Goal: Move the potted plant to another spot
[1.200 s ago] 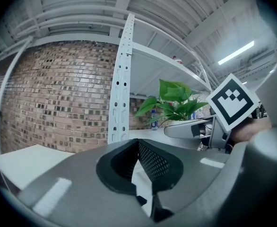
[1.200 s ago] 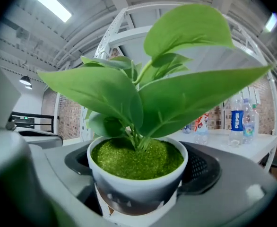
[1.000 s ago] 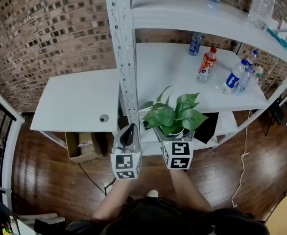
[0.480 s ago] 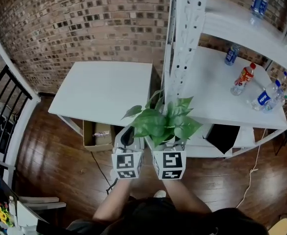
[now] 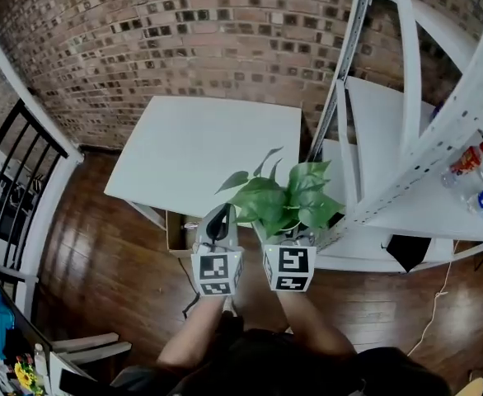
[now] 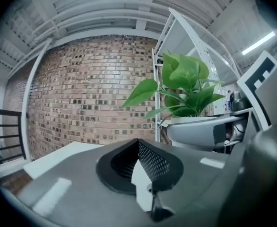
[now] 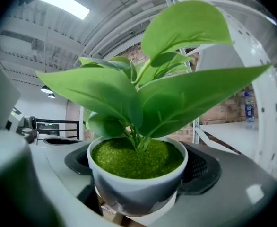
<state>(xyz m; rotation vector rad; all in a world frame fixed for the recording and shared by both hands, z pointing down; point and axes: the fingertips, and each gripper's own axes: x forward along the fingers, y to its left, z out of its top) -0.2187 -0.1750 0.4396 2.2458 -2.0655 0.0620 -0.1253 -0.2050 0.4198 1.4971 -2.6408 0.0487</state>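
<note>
Head view puts the potted plant point(image 5: 284, 203) mid-frame, aloft in my clenched right claw point(image 5: 294, 239), left claw point(image 5: 218, 223) closed and empty; setting it on the white tabletop point(image 5: 194, 143) remains.

Left hand-held gripper point(image 6: 138, 162) level, jaws seemingly together; right hand-held gripper point(image 7: 137, 174) (beside it) clamped wide.
</note>
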